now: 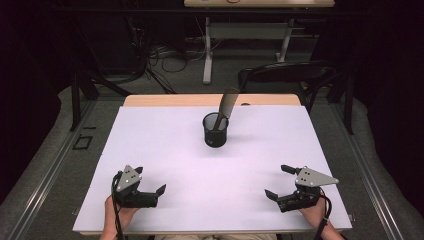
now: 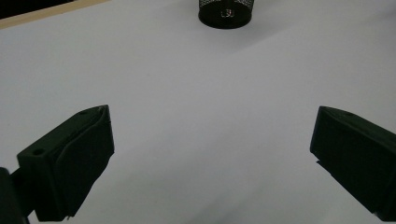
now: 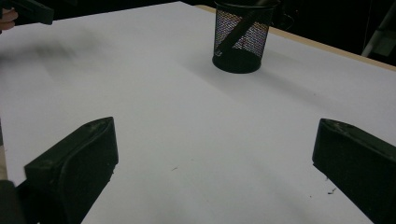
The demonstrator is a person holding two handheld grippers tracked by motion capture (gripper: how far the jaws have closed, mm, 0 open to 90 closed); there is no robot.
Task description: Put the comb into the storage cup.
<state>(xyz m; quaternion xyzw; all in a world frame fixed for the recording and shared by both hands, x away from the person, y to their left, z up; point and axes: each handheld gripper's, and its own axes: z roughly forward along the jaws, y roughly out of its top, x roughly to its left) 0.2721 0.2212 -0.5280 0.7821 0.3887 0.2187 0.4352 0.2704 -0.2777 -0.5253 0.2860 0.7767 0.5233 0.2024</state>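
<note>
You are holding the left gripper (image 1: 149, 188) with its fingers (image 2: 70, 161) spread wide apart, gripping nothing; they are hovering over bare white surface near the counter's (image 1: 165, 150) front left corner. Your right gripper (image 1: 279, 182) is doing the same near the front right corner, its fingers (image 3: 77, 165) gaping wide with nothing between them and touching nothing you can make out.

The black mesh cup (image 1: 215, 130) is standing upright toward the far middle of the counter, well apart from both grippers and roughly midway between them. In the left gripper view its base (image 2: 225, 12) is sitting straight ahead at the top edge; in the right gripper view the cup (image 3: 240, 37) is showing ahead, a little left of centre.

The cup is round, made of fine wire mesh with a solid dark base. A flat, dark, blade-shaped tool (image 1: 226, 106) is leaning inside it, tilting up and to the right past the rim. The counter is smooth matte white with a pale wooden edge along the far side. The fingers are chunky black blocks.
</note>
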